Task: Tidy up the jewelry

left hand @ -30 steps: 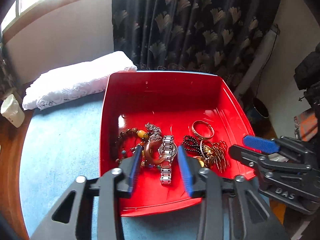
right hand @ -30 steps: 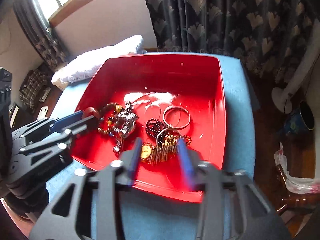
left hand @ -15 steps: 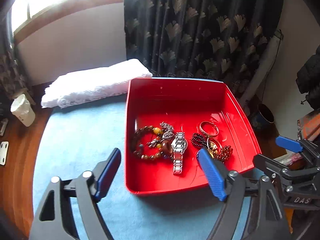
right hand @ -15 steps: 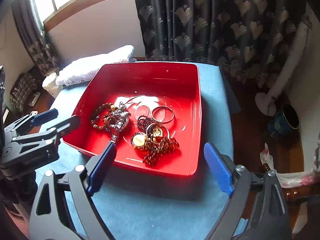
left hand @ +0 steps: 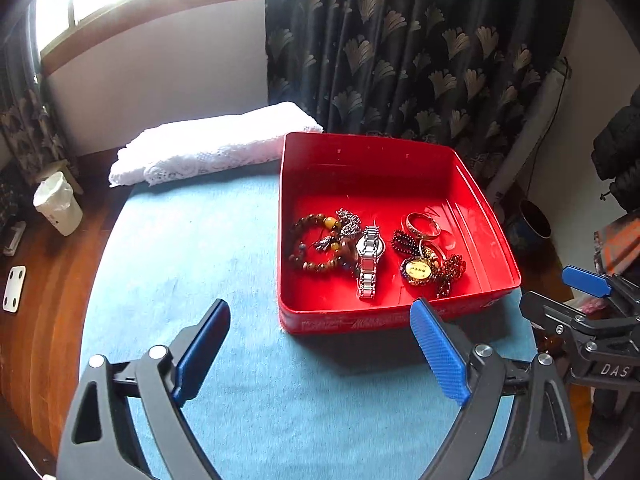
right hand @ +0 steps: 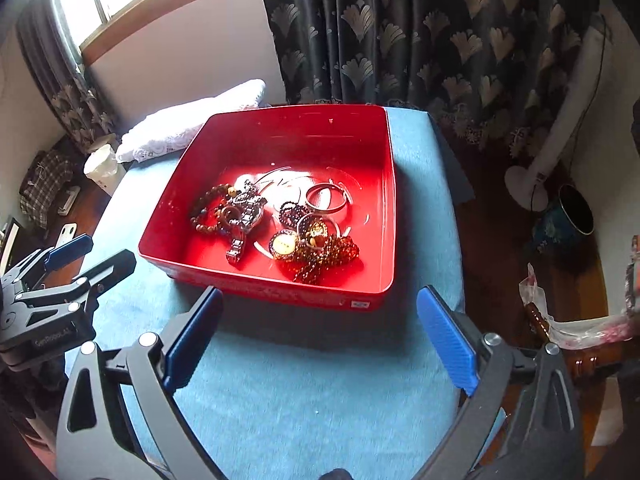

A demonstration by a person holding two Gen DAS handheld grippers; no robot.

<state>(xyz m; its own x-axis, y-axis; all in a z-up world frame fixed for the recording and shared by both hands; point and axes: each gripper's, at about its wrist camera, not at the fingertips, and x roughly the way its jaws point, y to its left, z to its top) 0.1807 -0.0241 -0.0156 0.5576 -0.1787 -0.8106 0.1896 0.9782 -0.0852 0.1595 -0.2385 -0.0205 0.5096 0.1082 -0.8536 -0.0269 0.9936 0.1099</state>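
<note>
A red tray [left hand: 384, 152] [right hand: 296, 120] stands on the blue table cover. In it lie a brown bead bracelet [left hand: 310, 242] [right hand: 206, 208], a silver watch [left hand: 369, 258] [right hand: 240, 224], a silver bangle [left hand: 423, 224] [right hand: 326, 198], a dark bead bracelet [left hand: 404, 242] and a gold pendant with red beads [left hand: 418, 270] [right hand: 286, 244]. My left gripper [left hand: 320, 344] is open and empty in front of the tray. My right gripper [right hand: 318, 332] is open and empty, also short of the tray's near wall.
A folded white lace cloth [left hand: 208, 144] [right hand: 188, 120] lies at the table's back left. A white cup [left hand: 58, 204] stands on the wooden floor at left. A dark patterned curtain [left hand: 400, 40] hangs behind. A fan stand [right hand: 528, 184] and a dark pot [right hand: 572, 216] are at right.
Both grippers were nearly shut over the jewelry in the tray; they have opened wide and drawn back toward the near side. The jewelry stays in the tray.
</note>
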